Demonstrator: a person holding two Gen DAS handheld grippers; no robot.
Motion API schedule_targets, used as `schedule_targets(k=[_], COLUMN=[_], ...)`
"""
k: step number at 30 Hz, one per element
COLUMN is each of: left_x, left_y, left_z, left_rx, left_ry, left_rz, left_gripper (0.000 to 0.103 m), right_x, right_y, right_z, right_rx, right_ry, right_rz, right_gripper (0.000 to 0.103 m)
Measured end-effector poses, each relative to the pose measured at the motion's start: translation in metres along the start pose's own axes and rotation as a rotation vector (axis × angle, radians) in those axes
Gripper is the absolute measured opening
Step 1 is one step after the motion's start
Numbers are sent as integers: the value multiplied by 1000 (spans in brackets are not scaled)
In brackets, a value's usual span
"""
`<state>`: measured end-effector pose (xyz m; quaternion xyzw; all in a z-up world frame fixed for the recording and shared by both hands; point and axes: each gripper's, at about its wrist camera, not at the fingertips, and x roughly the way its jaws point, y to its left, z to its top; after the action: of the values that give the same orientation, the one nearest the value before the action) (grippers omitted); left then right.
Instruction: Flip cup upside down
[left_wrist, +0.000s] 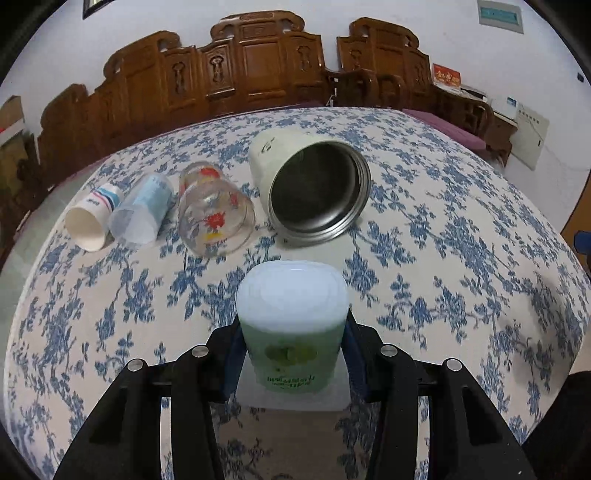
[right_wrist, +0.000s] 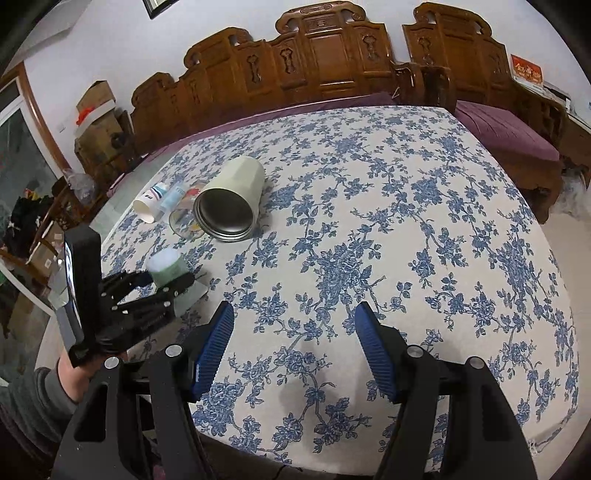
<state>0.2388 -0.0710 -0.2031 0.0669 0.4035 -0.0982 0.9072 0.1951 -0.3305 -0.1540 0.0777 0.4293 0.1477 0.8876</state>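
Note:
My left gripper is shut on a green translucent plastic cup with a whitish closed end pointing up and away; the print on it reads upside down. It stands over a pale sheet on the table. In the right wrist view the same cup sits between the left gripper's fingers near the table's left edge. My right gripper is open and empty, its blue pads apart above the floral tablecloth.
Lying on their sides at the back left: a cream steel-lined tumbler, a glass with red flowers, a clear plastic cup and a paper cup. Carved wooden benches stand beyond the table.

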Motion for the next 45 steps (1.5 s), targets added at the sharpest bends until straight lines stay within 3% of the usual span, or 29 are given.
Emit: schedule_targets(k=[6,10,15,33,35,38,40,45], left_x=[-3,-12,-28,-152,-164,-181,-188,-204], left_y=[2,4,8,46,49,53,54,57], left_z=[-3,-6,-8,-5,-7,-13,-17,-30], left_rx=[-14,-18,-33,-70,-76,-93,-102,-127], left_ry=[7,-6,-6,-117,-124,-133,-130,-119], left_rz=[4,16,16,63,72,69,78,102], left_gripper=[45,61,66,83,95,95,95,95], right_x=[-1,-2,-5,-47,-51,-54,-56,-64], right_y=[4,6,13,70,77,86,90,101], right_z=[0,0,1,4,1,-3,-6,-18], right_rx=[-8,-12,-27,-90,-99,-104,-103,-104], right_ry=[-2,-4,-16,-153,-164,-174,-179,-200], right_rz=[-1,-1,-5,2,-2,-4,-6,-17], right_gripper=[70,70,70,70,70,71,82,97])
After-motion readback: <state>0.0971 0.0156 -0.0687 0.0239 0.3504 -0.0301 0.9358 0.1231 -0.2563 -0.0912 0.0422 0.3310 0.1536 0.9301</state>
